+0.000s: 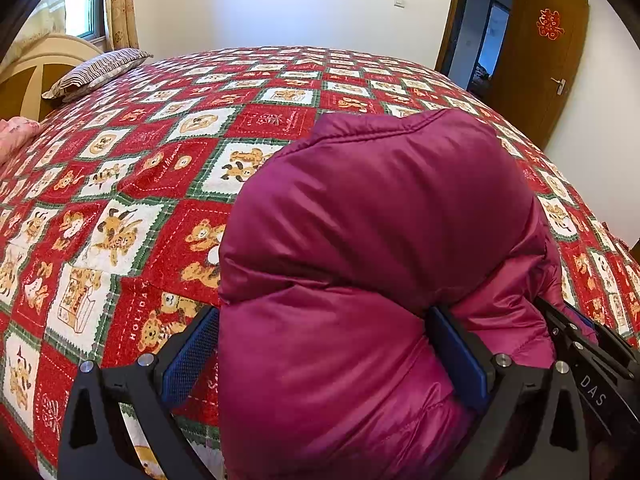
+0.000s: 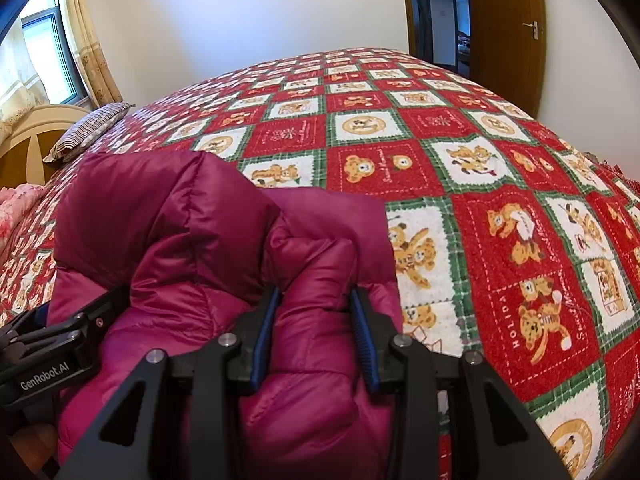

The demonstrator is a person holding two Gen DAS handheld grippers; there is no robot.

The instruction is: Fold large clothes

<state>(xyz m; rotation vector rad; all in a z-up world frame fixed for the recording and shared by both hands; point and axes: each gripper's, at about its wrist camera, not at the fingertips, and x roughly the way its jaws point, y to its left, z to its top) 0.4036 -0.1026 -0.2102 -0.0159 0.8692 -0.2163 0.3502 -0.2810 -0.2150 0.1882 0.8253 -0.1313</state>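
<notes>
— Left wrist view first: what room do you have around you?

— Plenty. The bedspread [image 1: 168, 168], red and white squares with bears, runs bare to my left and ahead as far as the striped pillow [image 1: 98, 72] by the headboard [image 1: 36, 76]. On my right the bed's edge curves off toward the open wooden door [image 1: 540, 60].

— And your claws?

— My left gripper [image 1: 324, 344] points down at a slant, its blue pads spread wide around a thick bundle of the purple puffer jacket [image 1: 380, 220], the right pad pressed into the cloth. My right gripper [image 2: 316, 332] sits just beside it, tilted much the same, jaws narrower and pinching a padded fold of the same jacket.

— Where does the jacket lie?

— Bunched up on the near side of the bed, directly in front of me, heaped between and above both claws. In the right wrist view it fills the lower left, with the left claw's black body poking in at the edge.

— The rest of the room?

— White walls, a curtain [image 2: 86, 40] beside a window [image 2: 44, 52], and some pink floral fabric [image 2: 20, 204] at the far left.
</notes>
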